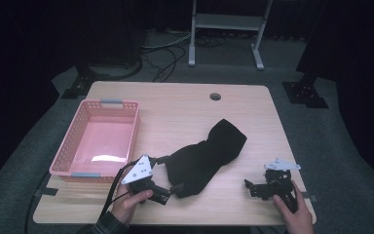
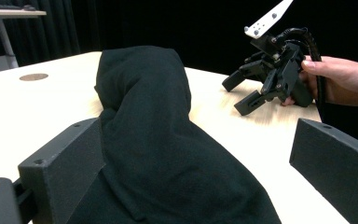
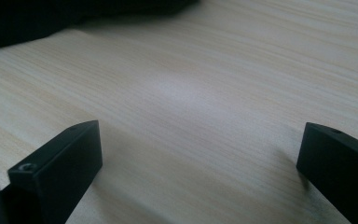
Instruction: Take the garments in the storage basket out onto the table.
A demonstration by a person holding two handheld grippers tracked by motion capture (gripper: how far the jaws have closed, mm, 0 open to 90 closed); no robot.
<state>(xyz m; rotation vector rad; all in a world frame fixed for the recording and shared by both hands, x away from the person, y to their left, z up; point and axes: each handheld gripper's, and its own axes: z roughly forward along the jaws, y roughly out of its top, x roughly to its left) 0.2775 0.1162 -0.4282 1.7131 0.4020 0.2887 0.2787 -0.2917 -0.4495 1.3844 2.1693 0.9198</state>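
Note:
A black cloth [image 1: 207,156] lies crumpled across the middle of the wooden table [image 1: 175,112]. My left gripper [image 1: 169,174] stands open at the cloth's near left end, one jaw on each side of it. In the left gripper view the cloth [image 2: 149,140] bulges up between the two wide-apart jaws of the left gripper [image 2: 196,182]. My right gripper [image 1: 251,189] rests open on the table to the right of the cloth, apart from it. The right gripper [image 3: 196,182] has only bare wood between its jaws, with the cloth's edge [image 3: 28,18] at the top left.
An empty pink plastic basket [image 1: 78,127] sits on the left side of the table. A round cable hole [image 1: 215,96] is near the far edge. A white metal stand [image 1: 226,24] is on the floor beyond the table. The right gripper [image 2: 261,88] and its hand appear across the cloth.

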